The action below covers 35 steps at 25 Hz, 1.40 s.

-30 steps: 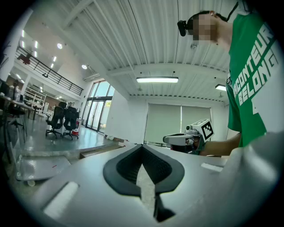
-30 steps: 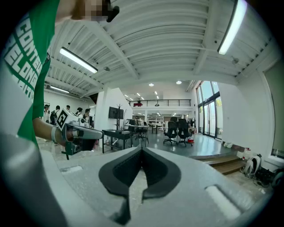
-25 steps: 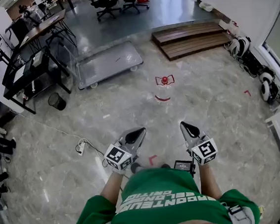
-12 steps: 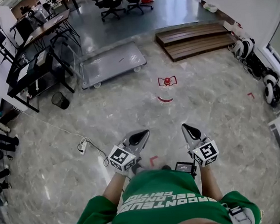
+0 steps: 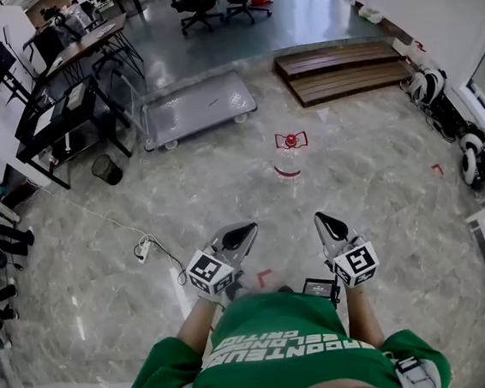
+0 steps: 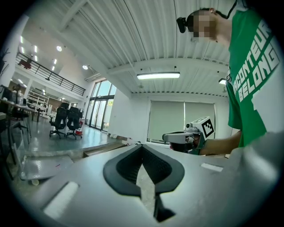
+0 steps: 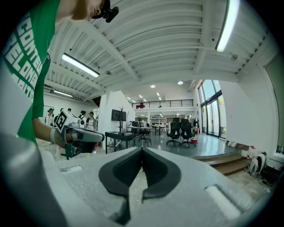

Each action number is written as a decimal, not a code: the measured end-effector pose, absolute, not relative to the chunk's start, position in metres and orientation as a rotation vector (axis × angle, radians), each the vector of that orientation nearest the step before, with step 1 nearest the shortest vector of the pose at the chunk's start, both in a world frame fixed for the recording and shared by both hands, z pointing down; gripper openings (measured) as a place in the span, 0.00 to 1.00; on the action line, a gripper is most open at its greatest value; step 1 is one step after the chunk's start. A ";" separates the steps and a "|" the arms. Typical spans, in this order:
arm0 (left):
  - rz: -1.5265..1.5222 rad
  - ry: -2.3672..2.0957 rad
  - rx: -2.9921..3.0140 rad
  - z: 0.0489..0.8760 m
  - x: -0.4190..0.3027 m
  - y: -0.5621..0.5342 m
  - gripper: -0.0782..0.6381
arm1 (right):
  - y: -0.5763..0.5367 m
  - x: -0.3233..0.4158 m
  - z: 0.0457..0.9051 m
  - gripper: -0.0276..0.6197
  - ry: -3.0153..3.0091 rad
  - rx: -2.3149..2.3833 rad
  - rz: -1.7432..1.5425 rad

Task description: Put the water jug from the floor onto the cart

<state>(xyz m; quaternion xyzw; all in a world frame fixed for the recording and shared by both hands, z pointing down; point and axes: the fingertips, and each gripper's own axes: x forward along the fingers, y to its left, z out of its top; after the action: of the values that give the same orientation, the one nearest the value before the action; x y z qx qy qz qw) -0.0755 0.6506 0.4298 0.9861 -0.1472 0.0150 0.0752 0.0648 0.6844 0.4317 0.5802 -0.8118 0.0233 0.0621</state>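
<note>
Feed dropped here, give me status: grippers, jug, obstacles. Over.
Left hand-held gripper and right hand-held gripper shut, empty. Water jug on floor ahead, untouched. Cart beyond it. Power strip off left, not in path.

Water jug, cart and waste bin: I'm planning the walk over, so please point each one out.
water jug (image 5: 289,141), head view, on its red cap.
cart (image 5: 199,107), head view, on the bare grey deck.
waste bin (image 5: 107,168), head view, on its dark rim.

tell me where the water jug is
Head view, centre: the water jug stands on the floor ahead of the person, a little right of and nearer than the flatbed cart.
</note>
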 end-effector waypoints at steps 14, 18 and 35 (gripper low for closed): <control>0.063 -0.478 2.947 0.436 -0.054 0.668 0.13 | 0.692 0.083 0.438 0.03 -2.480 1.702 0.077; 0.077 -0.483 2.932 0.443 -0.057 0.669 0.13 | 0.689 0.079 0.442 0.03 -2.485 1.690 0.088; 0.010 -0.416 2.899 0.457 -0.050 0.574 0.13 | 0.604 0.081 0.448 0.03 -2.408 1.708 0.099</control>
<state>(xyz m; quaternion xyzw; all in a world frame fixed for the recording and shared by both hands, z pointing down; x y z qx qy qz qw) -0.0501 0.5735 0.4572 0.9843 -0.1412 0.0034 0.1062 0.0805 0.6042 0.4485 0.5758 -0.8115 0.0334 0.0938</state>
